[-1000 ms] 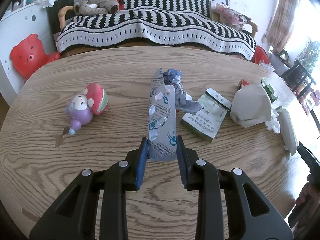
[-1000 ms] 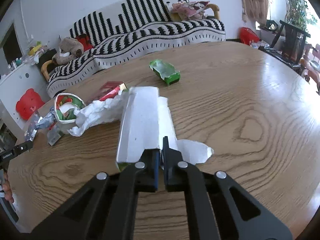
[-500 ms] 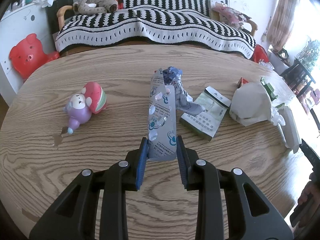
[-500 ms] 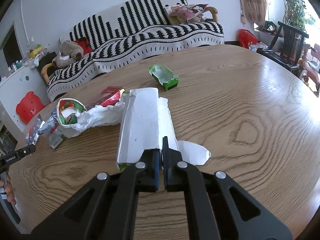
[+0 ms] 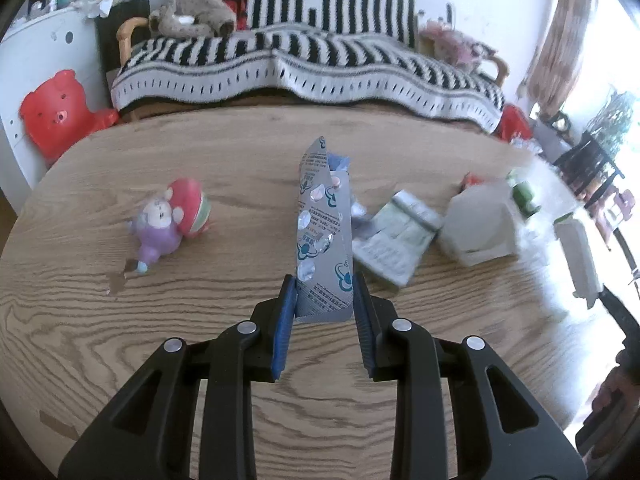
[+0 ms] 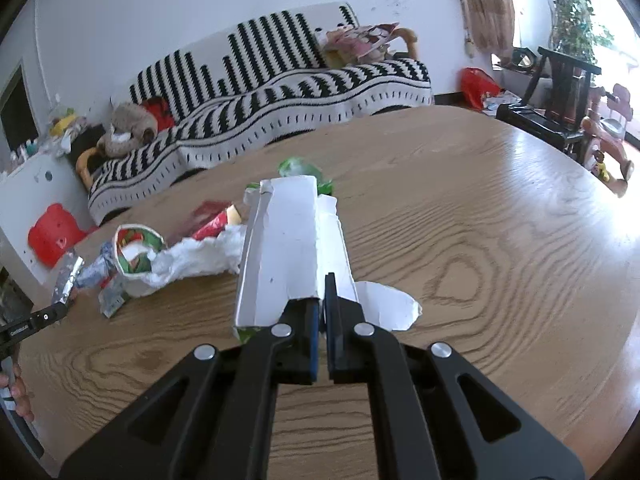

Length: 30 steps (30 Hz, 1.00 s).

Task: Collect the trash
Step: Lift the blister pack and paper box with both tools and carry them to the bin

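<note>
Two grippers are seen, left [image 5: 324, 300] and right [image 6: 322, 300]. One blister pack [image 5: 322, 236], one white carton [image 6: 292, 248], one toy [image 5: 170, 218] and one striped sofa [image 5: 304, 64] can be counted.

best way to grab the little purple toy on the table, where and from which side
Grip the purple toy across its narrow purple body, coming from above with jaws spanning its sides. It lies flat on the table, clear all round; the round red ball behind it looks too wide.

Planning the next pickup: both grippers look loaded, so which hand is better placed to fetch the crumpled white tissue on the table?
Right, probably. The tissue lies just beside the flattened white carton in the right gripper. The left gripper holds a blister pack, farther from it. Either must first drop its load.
</note>
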Each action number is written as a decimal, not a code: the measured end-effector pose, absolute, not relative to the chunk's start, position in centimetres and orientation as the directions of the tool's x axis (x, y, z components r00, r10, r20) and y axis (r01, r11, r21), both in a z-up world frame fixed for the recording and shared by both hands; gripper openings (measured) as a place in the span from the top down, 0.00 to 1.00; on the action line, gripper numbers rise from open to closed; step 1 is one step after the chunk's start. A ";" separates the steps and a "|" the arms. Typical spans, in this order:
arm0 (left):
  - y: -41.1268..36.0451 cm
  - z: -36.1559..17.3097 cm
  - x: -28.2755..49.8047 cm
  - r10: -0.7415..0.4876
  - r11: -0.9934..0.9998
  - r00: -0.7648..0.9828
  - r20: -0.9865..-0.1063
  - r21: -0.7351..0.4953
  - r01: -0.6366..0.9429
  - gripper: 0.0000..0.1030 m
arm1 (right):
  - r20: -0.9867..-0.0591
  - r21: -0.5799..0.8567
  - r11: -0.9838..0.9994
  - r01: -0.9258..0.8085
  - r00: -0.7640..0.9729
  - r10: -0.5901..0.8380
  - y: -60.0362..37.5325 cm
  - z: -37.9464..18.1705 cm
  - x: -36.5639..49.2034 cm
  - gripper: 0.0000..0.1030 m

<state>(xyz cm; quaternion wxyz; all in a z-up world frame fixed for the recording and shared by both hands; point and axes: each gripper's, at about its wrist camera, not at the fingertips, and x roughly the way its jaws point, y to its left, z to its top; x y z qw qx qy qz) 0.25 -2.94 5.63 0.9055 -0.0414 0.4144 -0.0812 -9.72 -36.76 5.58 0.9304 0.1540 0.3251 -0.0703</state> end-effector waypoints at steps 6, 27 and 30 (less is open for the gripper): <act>-6.4 9.6 -3.9 -0.289 0.957 0.688 -0.666 -0.215 0.193 0.73 | -0.554 0.259 0.946 0.196 0.832 -0.021 -38.4 10.1 -13.6 0.96; -31.3 8.6 -21.3 -0.522 0.633 0.267 -0.810 -0.159 0.757 0.73 | -0.672 0.226 0.918 0.325 0.735 -0.095 -48.7 9.3 -35.7 0.96; -33.7 4.3 -21.2 -0.463 0.607 0.165 -0.871 -0.176 0.775 0.73 | -0.758 0.270 0.885 0.380 0.650 -0.048 -49.6 3.8 -36.4 0.96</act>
